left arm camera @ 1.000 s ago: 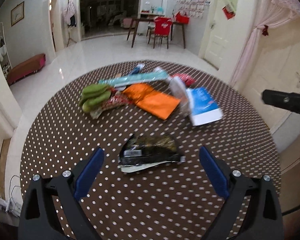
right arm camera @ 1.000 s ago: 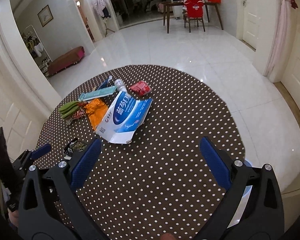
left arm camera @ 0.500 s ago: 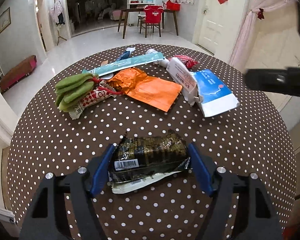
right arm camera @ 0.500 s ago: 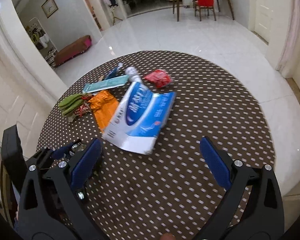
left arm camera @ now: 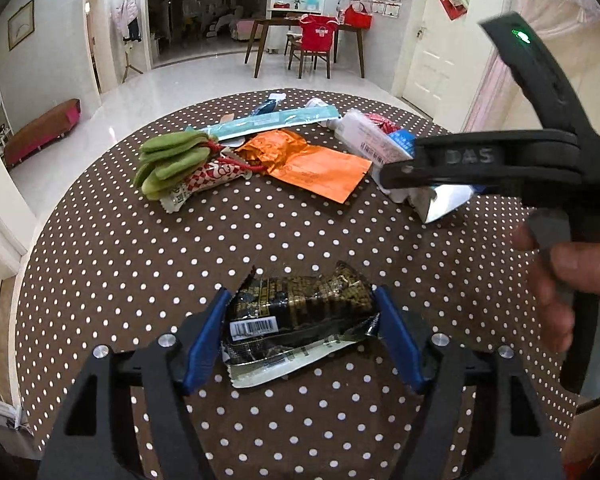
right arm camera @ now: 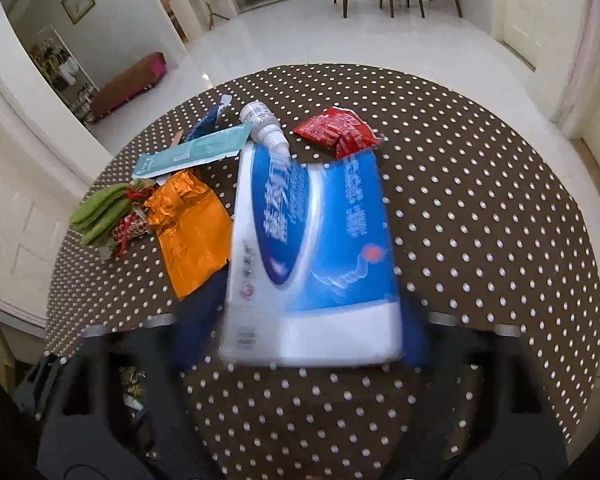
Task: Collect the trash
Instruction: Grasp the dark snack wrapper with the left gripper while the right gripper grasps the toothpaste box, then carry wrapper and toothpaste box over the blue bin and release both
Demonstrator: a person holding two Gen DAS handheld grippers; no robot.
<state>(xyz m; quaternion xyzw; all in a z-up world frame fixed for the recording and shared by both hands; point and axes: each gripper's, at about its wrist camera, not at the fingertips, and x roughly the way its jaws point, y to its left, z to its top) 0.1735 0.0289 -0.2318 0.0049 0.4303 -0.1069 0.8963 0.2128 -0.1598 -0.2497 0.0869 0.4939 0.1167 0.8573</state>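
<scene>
Gripping black/gold wrapper (left arm camera: pixel 300 312): left gripper (left arm camera: pixel 302 334) pads touch both its ends, on brown polka-dot round table (left arm camera: pixel 100 264). Right gripper (right arm camera: pixel 300 316) straddles blue/white pack (right arm camera: pixel 312 252), blurred, contact unclear. Orange wrapper (left arm camera: pixel 316 164) ahead of left gripper. White tile floor (left arm camera: pixel 204 76), dining table (left arm camera: pixel 300 40) w/ chair beyond.

A round desk (left arm camera: pixel 112 264) covered in a brown cloth with white polka dots. Lying on it: a black and gold wrapper (left arm camera: pixel 300 316) with a barcode at the near edge, a green pod-shaped packet (left arm camera: pixel 172 160) resting partly on a red and white checked wrapper (left arm camera: pixel 210 178), a crumpled orange foil bag (left arm camera: pixel 312 164) beside them, a long teal sachet (left arm camera: pixel 276 120) behind, a small white bottle (right arm camera: pixel 262 124) on its side, a red packet (right arm camera: pixel 336 130) near the far edge, and a large blue and white plastic bag (right arm camera: pixel 312 252).
</scene>
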